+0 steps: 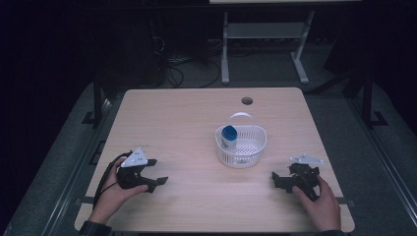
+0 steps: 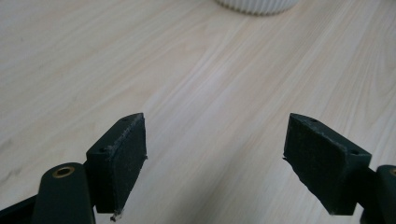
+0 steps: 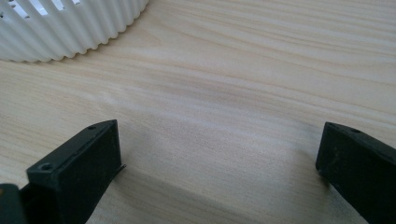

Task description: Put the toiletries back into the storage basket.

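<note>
Both tools idle on the table [image 1: 196, 118]. Left gripper [image 1: 158, 172], lower left of the high view, jaws spread, empty. Right gripper [image 1: 276, 179], lower right, likewise empty. White basket [image 1: 241, 147] sits centre frame, a blue-capped bottle [image 1: 228, 137] leaning inside. Risk: the light basket could slide or tip if either jaw nudges its rim.

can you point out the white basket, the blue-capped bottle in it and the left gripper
white basket [image 1: 253, 155]: high view, front right rim.
blue-capped bottle [image 1: 228, 132]: high view, its blue cap.
left gripper [image 1: 156, 171]: high view, midway between the open jaw tips.
</note>
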Motion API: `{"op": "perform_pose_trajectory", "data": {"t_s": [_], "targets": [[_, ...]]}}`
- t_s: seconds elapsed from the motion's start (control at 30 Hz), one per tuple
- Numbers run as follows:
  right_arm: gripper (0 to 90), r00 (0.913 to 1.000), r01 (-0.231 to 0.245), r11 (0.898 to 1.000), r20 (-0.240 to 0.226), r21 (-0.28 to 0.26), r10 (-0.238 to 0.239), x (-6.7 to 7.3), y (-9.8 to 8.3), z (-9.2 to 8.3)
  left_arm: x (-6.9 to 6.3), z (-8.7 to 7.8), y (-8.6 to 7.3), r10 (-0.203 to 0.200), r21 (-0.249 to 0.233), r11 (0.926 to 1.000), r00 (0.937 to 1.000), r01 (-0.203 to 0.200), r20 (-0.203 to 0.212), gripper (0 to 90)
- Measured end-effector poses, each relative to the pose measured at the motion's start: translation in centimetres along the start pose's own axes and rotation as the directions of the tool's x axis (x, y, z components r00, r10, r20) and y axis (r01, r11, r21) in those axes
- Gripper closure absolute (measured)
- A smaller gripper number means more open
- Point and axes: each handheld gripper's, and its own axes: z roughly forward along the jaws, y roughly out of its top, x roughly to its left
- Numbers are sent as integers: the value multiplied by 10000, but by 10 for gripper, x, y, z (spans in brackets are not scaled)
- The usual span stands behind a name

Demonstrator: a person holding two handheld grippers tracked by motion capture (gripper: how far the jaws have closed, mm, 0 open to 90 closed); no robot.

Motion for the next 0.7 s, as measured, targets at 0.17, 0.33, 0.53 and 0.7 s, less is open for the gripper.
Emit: {"op": "perform_pose_trajectory", "data": {"t_s": [0.17, 0.33, 0.53, 0.7], "targets": [[0, 10000, 5, 10000, -3, 0, -5, 0, 0, 0, 1, 0, -13, -61, 398, 9992, 9998, 68, -178, 217], [0, 10000, -3, 10000, -2, 1, 3, 0, 0, 0, 2, -1, -27, -69, 1034, 9946, 9992, 110, -400, 216], [0, 10000, 0, 10000, -2, 1, 0, 0, 0, 0, 5, -5, -40, -303, 1248, 9915, 9983, 364, -500, 216], [0, 10000, -4, 10000, -2, 1, 4, 0, 0, 0, 9, -6, -49, -338, 1431, 9888, 9972, 431, -670, 214]]}}
